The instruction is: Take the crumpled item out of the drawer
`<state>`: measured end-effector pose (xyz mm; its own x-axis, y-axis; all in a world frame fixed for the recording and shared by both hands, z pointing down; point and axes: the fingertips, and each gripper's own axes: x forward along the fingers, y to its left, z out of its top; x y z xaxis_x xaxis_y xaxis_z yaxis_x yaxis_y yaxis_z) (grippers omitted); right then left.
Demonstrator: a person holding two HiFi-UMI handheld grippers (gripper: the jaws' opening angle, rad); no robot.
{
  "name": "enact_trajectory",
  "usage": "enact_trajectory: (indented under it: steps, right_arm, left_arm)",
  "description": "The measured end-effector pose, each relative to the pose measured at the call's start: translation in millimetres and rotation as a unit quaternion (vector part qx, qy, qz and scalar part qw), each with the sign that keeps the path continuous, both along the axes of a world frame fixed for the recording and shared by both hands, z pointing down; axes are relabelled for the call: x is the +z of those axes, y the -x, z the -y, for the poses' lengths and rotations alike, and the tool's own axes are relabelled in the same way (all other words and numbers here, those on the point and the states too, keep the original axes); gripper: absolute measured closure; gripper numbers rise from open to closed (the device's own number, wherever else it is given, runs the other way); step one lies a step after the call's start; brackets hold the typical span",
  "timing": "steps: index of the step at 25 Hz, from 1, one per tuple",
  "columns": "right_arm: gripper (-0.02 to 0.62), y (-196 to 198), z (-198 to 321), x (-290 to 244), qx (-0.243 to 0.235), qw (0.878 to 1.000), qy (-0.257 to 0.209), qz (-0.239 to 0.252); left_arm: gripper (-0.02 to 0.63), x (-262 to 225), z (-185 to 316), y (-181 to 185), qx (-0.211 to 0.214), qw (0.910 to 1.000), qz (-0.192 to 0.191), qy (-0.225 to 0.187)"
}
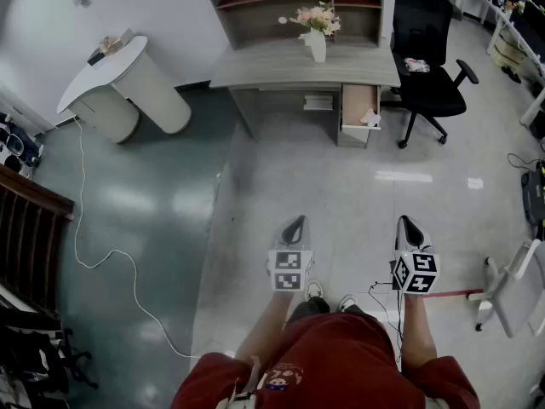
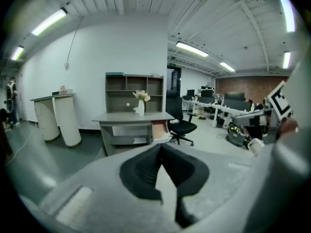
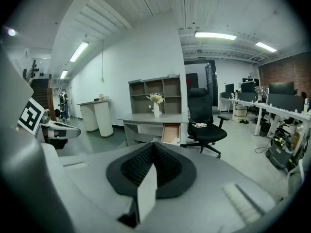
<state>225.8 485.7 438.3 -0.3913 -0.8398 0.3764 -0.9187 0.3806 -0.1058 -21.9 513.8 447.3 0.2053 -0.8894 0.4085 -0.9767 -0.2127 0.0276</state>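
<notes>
Well short of the drawer, both grippers closed and empty

Left gripper [image 1: 295,221] and right gripper [image 1: 407,220] each have their jaws pressed together with nothing between them. Well apart from them, across the floor [image 1: 281,177], the pale crumpled item [image 1: 371,118] lies in the desk's [image 1: 281,65] open drawer [image 1: 358,100].

A: Colours, quick: surface [image 1: 281,68]?
B: Grey. The drawer [image 1: 358,100] tan inside, crumpled item [image 1: 371,118] whitish-pink.
A: And the chair [image 1: 438,100]?
B: Black. The vase [image 1: 318,48] white, flowers [image 1: 315,17] pink-cream.
A: The left tool [image 1: 297,221], right tool [image 1: 406,221]?
B: Grey, black-and-white square markers. Person's top [image 1: 341,365] red.
</notes>
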Motion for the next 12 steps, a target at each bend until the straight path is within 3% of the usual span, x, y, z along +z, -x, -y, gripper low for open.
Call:
enact_trajectory:
  steps: [12]
  right_arm:
    - [0.594,45.2,15.3,0.9,-0.011,1.0,0.003,-0.014]
  left_arm:
    - [0.609,0.3,19.2,26.8,0.019,0.9998,-0.01,-0.007]
